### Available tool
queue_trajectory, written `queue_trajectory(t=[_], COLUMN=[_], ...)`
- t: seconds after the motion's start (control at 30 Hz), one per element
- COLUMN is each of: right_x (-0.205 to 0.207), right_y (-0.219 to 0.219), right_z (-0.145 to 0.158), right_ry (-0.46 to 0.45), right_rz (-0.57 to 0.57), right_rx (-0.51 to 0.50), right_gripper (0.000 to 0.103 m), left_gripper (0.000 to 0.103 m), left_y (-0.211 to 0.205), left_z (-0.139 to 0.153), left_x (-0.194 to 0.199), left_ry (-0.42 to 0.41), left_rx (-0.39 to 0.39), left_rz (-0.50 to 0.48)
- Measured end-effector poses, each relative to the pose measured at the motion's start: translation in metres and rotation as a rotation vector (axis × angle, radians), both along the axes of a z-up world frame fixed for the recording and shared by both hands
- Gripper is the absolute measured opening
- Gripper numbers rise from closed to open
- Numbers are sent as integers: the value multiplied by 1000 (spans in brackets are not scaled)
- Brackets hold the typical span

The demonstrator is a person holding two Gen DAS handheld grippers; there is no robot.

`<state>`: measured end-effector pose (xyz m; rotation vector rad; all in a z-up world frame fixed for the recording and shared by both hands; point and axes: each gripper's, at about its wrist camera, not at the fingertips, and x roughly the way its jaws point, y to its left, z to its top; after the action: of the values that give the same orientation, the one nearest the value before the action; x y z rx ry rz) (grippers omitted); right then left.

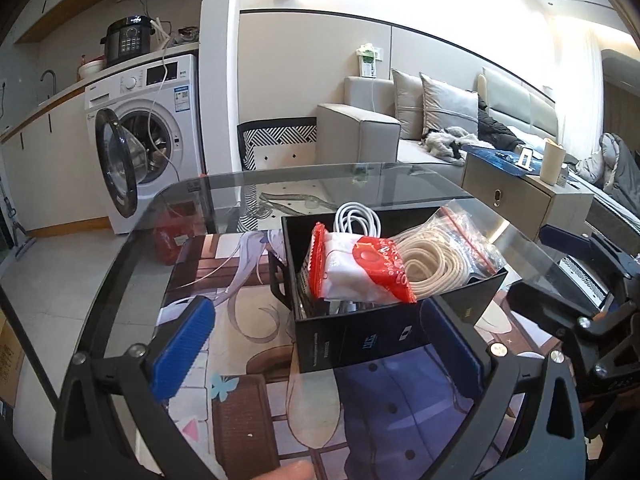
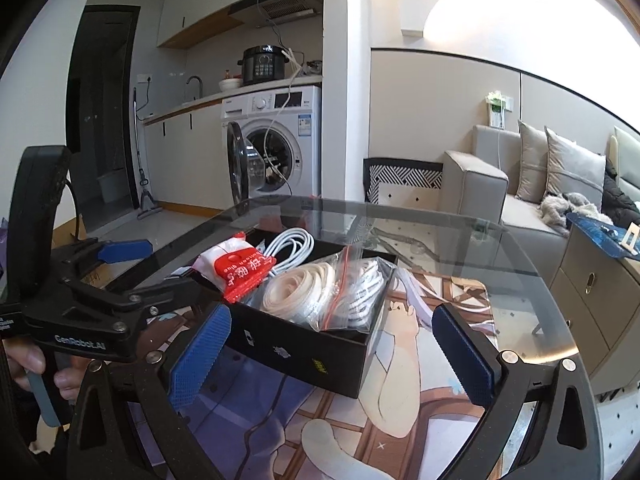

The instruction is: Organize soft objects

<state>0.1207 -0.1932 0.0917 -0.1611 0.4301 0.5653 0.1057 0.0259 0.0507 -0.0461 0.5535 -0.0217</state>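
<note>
A black open box stands on the printed mat. Inside it lie a red-and-white packet, a coil of white cable and a zip bag of cream cord. My left gripper is open, its blue pads wide apart just short of the box, with nothing held. The right wrist view shows the same box, the packet, the cable and the bagged cord. My right gripper is open too, its pads either side of the box's near corner without pressing it.
The box sits on a glass table with a picture mat over its near part. A washing machine with its door open is beyond on the left. A sofa and a low cabinet are on the right. A hand grips the left tool's handle.
</note>
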Motion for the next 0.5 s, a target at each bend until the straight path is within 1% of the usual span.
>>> queue_trajectory(t=[0.37,0.5], right_x=[-7,-9], right_y=[6,10], right_z=[-4,-7], right_ry=[-26,-30], right_rz=[6,16], right_rx=[19,21], right_gripper=[102,102], left_gripper=[103,103], left_y=[-1,0], left_z=[-5,-6], left_x=[-2,-3], left_ry=[-39,-45], left_rx=[19,11], left_rz=[23,29])
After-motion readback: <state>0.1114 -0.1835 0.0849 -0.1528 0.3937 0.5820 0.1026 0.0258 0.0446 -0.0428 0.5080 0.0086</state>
